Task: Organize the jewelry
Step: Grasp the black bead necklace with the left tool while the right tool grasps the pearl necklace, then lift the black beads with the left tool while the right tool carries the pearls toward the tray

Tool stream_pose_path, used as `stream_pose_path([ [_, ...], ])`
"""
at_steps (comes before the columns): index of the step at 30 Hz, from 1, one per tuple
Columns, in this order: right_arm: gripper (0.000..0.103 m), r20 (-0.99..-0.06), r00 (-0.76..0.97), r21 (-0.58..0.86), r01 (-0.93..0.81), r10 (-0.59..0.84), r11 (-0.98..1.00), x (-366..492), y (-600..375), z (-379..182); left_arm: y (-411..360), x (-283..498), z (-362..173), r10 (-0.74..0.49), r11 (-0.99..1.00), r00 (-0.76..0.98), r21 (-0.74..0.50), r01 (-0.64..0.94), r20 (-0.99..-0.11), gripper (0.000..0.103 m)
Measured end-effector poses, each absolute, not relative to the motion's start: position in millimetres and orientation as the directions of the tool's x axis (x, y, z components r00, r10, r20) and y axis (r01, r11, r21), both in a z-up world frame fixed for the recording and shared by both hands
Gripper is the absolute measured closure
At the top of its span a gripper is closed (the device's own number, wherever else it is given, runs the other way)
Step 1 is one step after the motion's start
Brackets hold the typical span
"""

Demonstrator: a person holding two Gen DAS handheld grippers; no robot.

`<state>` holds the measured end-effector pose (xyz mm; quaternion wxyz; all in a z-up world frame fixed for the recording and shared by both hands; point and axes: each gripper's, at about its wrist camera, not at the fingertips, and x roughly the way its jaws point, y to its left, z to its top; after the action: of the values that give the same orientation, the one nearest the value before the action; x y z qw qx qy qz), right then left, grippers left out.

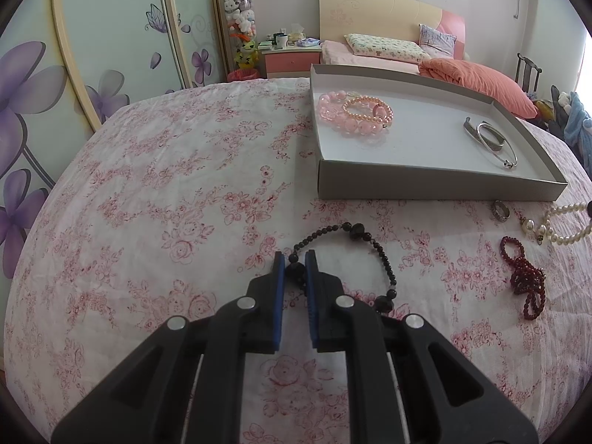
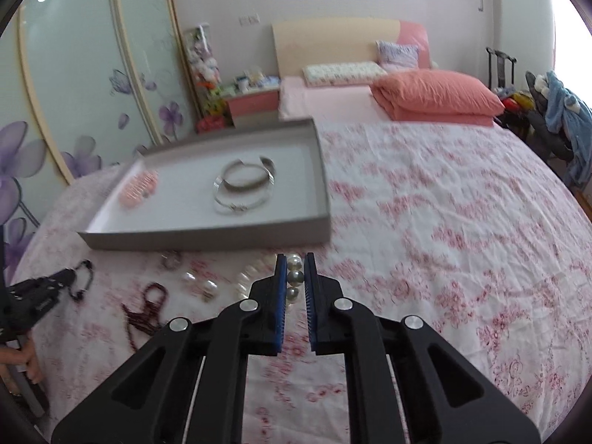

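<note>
Both tools are gripping at once. The left gripper [image 1: 295,259] is pinching a black beaded bracelet [image 1: 351,255], its blue pads narrowed onto a bead while the rest of the loop is lying on the pink floral bedspread [image 1: 166,203]. The right gripper [image 2: 295,264] is clamping a white pearl strand [image 2: 259,273], pearls sitting between its near-closed pads, the remainder trailing off to the left on the cloth.

The shallow grey cardboard tray [image 1: 425,181] is sitting just beyond both, already holding pink bead bracelets [image 1: 351,114] and silver bangles [image 1: 492,140].

By my reading the pick-up step is in hand, with the transfer not yet made. A dark red bead string [image 1: 525,277] and a small silver ring [image 1: 501,210] are waiting on the bedspread (those look like later trips). The next move calls for raising each piece clear of the tray's near wall, carrying it over a bare patch of the white floor, and opening there so the strands are not tangling.
</note>
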<state>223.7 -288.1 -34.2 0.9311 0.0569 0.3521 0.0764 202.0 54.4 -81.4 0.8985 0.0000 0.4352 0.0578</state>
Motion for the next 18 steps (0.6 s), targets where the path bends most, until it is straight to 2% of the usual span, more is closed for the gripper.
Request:
stream_pose_path([
  [12,0.093,-0.6,0.762,0.173,-0.175,0.245,0.969,210.3,-270.3,-16.0,55.7,202.3,-80.2,0.09,0.994,0.617,0.035,-0.101,-0.782,0.091],
  [18,0.093,-0.586,0.772,0.166,-0.184,0.247,0.969,205.2,-269.1,-11.4,59.3,198.0,-76.7,0.008,0.996,0.629,-0.047,-0.071,-0.778,0.092],
])
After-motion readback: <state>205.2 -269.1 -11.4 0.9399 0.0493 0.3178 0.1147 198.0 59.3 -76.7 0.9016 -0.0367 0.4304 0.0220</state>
